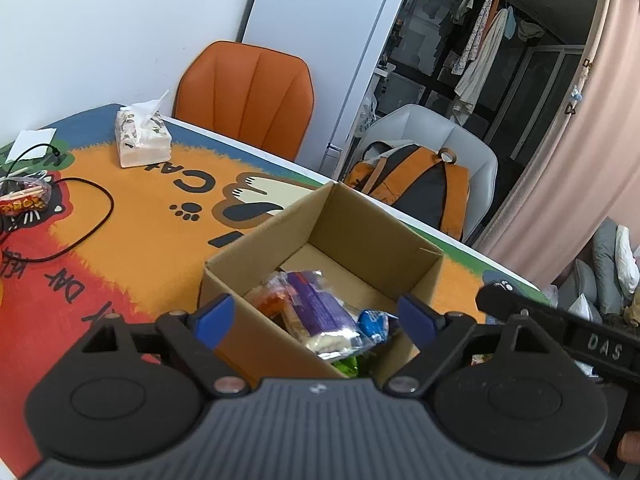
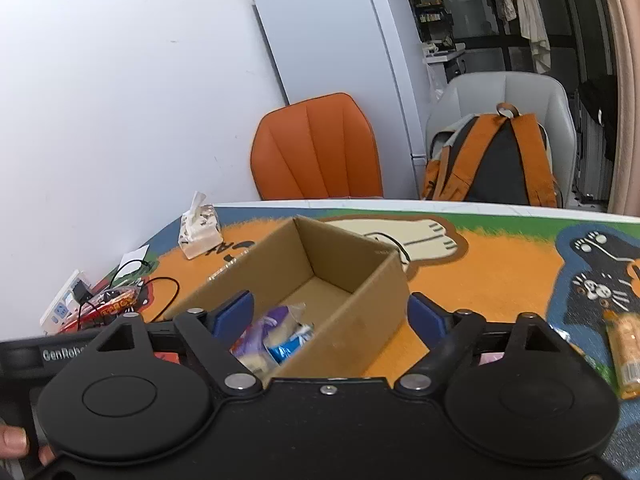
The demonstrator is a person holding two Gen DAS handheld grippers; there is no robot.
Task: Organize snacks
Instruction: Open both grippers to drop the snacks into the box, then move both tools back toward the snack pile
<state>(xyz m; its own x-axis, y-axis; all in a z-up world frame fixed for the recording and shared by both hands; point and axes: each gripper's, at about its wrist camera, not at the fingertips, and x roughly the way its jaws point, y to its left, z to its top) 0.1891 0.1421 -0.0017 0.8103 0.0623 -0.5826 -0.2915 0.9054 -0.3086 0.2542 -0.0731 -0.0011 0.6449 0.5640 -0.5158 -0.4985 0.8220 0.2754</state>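
1. Snacks still to be gathered are seen in two places. An orange packet (image 2: 625, 354) lies on the counter (image 2: 500, 264) well to the right of the right gripper (image 2: 331, 316), beside the black cat print. A red packet (image 1: 22, 203) lies among black cable (image 1: 90, 224) far to the left of the left gripper (image 1: 316, 316).
2. Cardboard box (image 1: 320, 240) is shown straight ahead of both pairs of jaws. It already holds a purple-wrapped snack (image 1: 320, 312), a small blue packet (image 1: 374, 322) and an orange-tinted one (image 1: 272, 302), all heaped at its near end; the far end is bare.
3. Both pairs of jaws are spread wide and nothing is held in either. The left jaws hang over the near end of the box, with its near wall passing between them; the right jaws frame the box from its right side.
4. The step in hand is judged to be the fetching of the next loose snack.
5. The orange packet is best taken by the right gripper and the red packet by the left, so that neither is carried across the other.
6. A packet should be straddled across its narrow width and pinched near its middle, so that it hangs level.
7. The cable should be kept out of the jaws when the red packet is pinched.
8. Release is best made low over the bare far end of the box.
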